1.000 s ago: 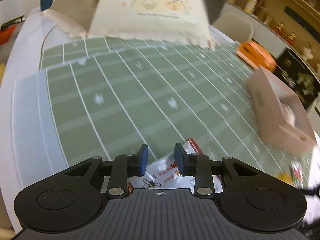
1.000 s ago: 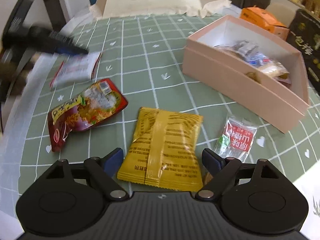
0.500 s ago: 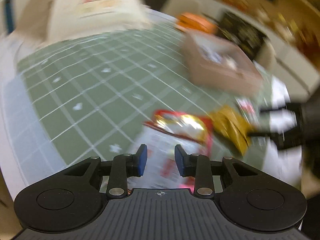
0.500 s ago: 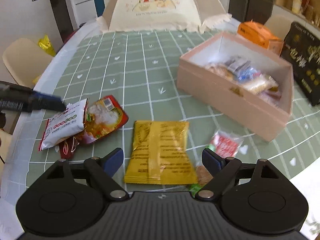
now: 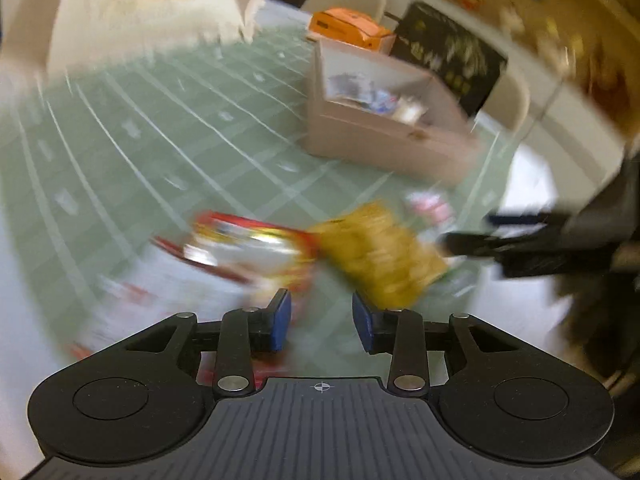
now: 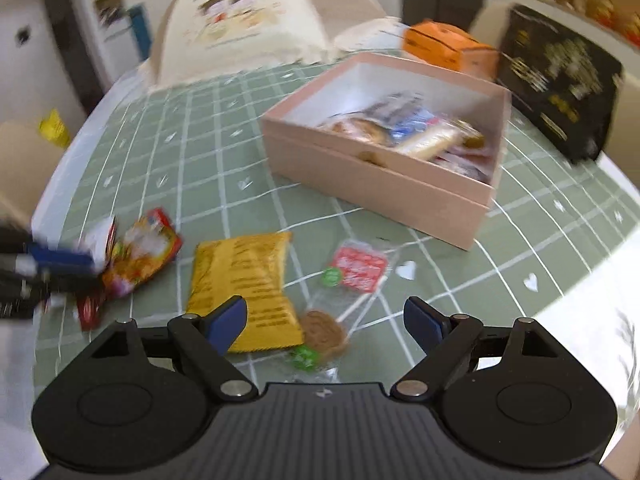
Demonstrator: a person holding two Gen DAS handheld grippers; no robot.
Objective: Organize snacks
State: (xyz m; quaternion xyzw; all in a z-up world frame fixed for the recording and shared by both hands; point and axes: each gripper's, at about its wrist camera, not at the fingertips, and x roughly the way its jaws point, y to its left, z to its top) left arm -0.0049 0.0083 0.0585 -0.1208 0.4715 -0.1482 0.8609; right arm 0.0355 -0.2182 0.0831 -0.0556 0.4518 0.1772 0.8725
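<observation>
Lying just ahead of the wide, empty right gripper, the yellow packet runs lengthwise away from it — nearer than the left gripper, whose empty jaws are opening.

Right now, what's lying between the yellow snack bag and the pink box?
In the right wrist view, a small clear packet with a red label lies on the green cloth between the yellow snack bag and the pink box.

L tool opening, R tool wide.
</observation>
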